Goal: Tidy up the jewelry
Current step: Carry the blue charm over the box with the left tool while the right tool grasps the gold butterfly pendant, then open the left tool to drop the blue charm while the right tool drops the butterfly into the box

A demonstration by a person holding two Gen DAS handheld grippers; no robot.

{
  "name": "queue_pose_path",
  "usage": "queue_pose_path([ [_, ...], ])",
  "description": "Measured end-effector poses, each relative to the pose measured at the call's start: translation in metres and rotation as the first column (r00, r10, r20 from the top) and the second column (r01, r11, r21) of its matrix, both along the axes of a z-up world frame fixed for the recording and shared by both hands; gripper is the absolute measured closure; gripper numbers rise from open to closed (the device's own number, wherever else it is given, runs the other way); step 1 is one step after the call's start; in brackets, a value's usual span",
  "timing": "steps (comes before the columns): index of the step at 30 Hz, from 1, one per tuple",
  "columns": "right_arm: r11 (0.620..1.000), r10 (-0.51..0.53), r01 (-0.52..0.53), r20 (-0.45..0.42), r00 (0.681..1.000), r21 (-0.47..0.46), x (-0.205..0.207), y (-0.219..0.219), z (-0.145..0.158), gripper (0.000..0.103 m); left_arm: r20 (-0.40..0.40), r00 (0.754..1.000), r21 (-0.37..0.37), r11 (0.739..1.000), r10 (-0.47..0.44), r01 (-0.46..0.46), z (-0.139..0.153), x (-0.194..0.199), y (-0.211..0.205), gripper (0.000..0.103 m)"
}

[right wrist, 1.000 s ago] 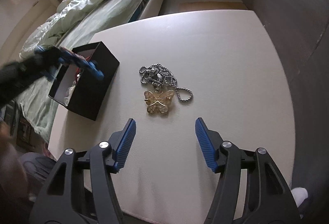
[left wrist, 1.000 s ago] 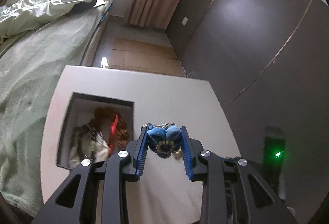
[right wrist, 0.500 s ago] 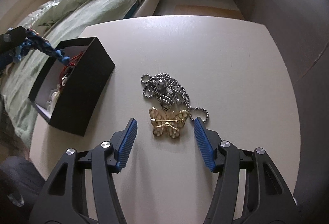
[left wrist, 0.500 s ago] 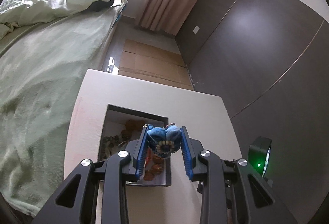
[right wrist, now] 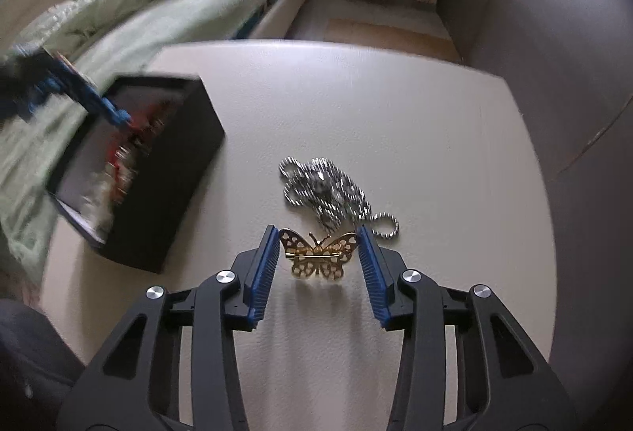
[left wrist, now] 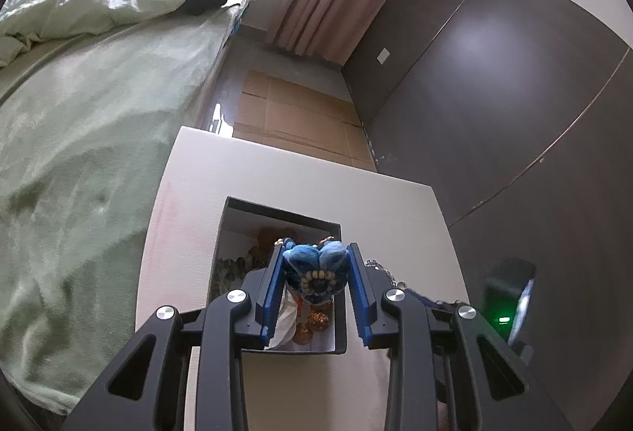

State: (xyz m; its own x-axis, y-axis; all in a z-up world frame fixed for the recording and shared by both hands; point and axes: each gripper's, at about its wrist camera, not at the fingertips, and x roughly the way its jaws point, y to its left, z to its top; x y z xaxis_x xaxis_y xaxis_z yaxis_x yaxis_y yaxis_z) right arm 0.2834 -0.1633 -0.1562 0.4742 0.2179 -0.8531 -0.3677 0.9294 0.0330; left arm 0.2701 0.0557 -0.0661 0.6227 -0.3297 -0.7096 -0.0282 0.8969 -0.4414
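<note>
My left gripper (left wrist: 316, 272) is shut on a blue beaded bracelet (left wrist: 315, 268) and holds it above the open black jewelry box (left wrist: 237, 209), which holds several pieces of jewelry. The box also shows in the right wrist view (right wrist: 174, 169), with the left gripper (right wrist: 79, 94) blurred over it. My right gripper (right wrist: 316, 257) is open, with its fingers on either side of a gold butterfly brooch (right wrist: 318, 255) on the white table (right wrist: 395, 114). A silver ball-chain necklace (right wrist: 328, 189) lies just beyond the brooch.
A bed with green bedding (left wrist: 91, 106) runs along the table's left side. A dark wall (left wrist: 514, 114) stands to the right. A black device with a green light (left wrist: 504, 312) sits at the table's right edge.
My left gripper has carried the blue bracelet over the box. My right gripper has moved forward and down, so the butterfly brooch now lies between its fingers.
</note>
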Motion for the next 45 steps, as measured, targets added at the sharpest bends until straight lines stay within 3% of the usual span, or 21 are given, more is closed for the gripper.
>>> queue_pose_path([
  [3, 0.999, -0.005, 0.004, 0.034, 0.999, 0.042, -0.004, 0.000, 0.019, 0.061, -0.018, 1.000, -0.017, 1.000, -0.011, 0.011, -0.003, 0.002, 0.002, 0.072],
  [4, 0.998, -0.008, 0.005, 0.043, 0.999, 0.055, -0.005, 0.000, 0.024, 0.061, -0.021, 1.000, -0.025, 1.000, -0.017, 0.016, -0.003, 0.002, 0.002, 0.067],
  [5, 0.998, -0.010, 0.007, 0.050, 0.999, 0.070, -0.007, 0.000, 0.030, 0.061, -0.025, 1.000, -0.027, 1.000, -0.017, 0.017, -0.004, 0.002, 0.003, 0.056],
  [7, 0.994, -0.015, 0.007, 0.076, 0.997, 0.108, -0.009, 0.002, 0.044, 0.061, -0.012, 1.000, -0.028, 1.000, 0.001, -0.001, -0.001, 0.000, 0.006, 0.049],
  [18, 0.977, 0.067, -0.087, 0.107, 0.992, 0.194, -0.013, 0.041, 0.078, 0.061, 0.020, 0.997, -0.021, 0.997, 0.080, -0.080, 0.015, -0.016, 0.038, 0.047],
  [33, 0.954, 0.153, -0.158, 0.039, 0.987, 0.256, 0.000, 0.095, 0.077, 0.060, 0.024, 0.987, -0.046, 0.987, 0.157, -0.156, 0.017, -0.021, 0.067, 0.043],
  [34, 0.955, 0.151, -0.154, 0.032, 0.988, 0.255, 0.002, 0.096, 0.076, 0.058, 0.020, 0.986, -0.052, 0.985, 0.165, -0.164, 0.016, -0.021, 0.069, 0.043],
  [36, 0.963, 0.130, -0.128, 0.007, 0.991, 0.236, 0.007, 0.095, 0.073, 0.019, 0.015, 0.984, -0.055, 0.983, 0.176, -0.175, 0.015, -0.020, 0.073, 0.043],
  [45, 0.958, 0.027, -0.032, 0.021, 0.999, 0.285, 0.011, 0.040, 0.082, 0.017, 0.009, 0.988, -0.042, 0.987, 0.154, -0.154, 0.013, -0.016, 0.065, 0.043],
])
